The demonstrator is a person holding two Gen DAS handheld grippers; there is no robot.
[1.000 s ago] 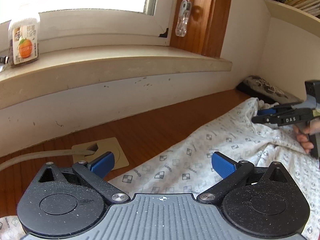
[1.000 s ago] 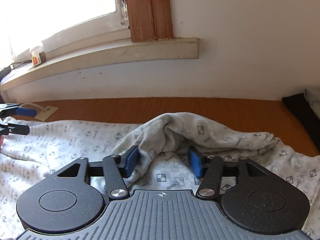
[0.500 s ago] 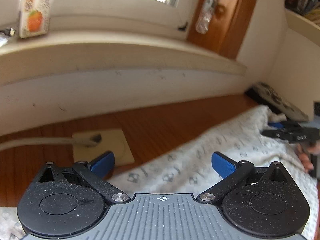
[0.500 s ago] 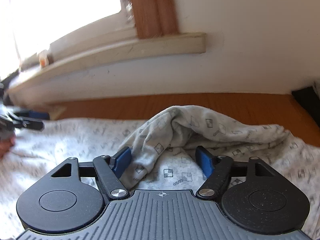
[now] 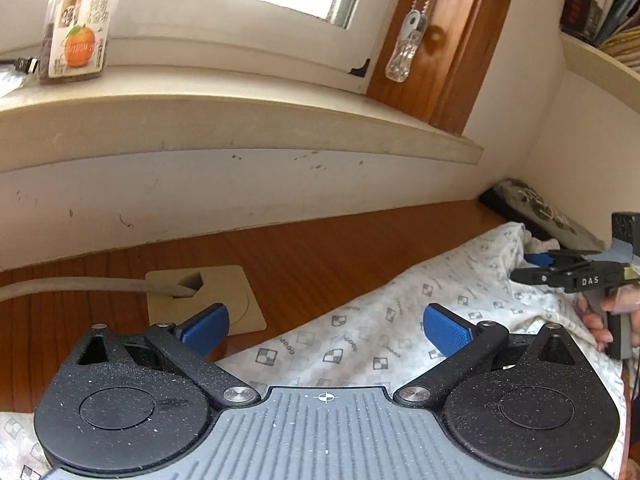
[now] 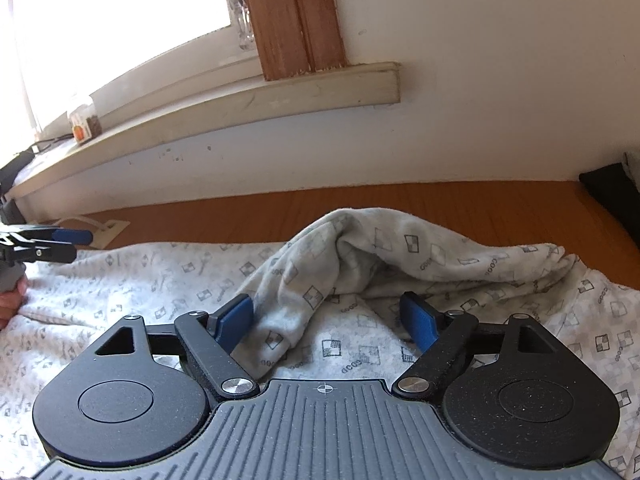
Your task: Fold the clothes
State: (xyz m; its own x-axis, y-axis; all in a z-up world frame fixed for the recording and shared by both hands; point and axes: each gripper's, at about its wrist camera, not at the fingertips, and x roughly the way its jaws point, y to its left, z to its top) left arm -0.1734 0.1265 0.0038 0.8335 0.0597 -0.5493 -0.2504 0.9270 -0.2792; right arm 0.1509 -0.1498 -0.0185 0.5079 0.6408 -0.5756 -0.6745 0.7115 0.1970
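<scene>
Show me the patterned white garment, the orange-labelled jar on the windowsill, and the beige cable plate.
patterned white garment (image 6: pixel 160 280), right wrist view, flat spread part
orange-labelled jar (image 5: pixel 78 44), left wrist view, label
beige cable plate (image 5: pixel 224 280), left wrist view, bare top

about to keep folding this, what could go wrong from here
1. The right tool has just been opening; the raised fold of the patterned garment lies loose between its pads and could slump flat.
2. The left tool is open over the garment's edge by the cable plate; closing low might scrape the desk.
</scene>
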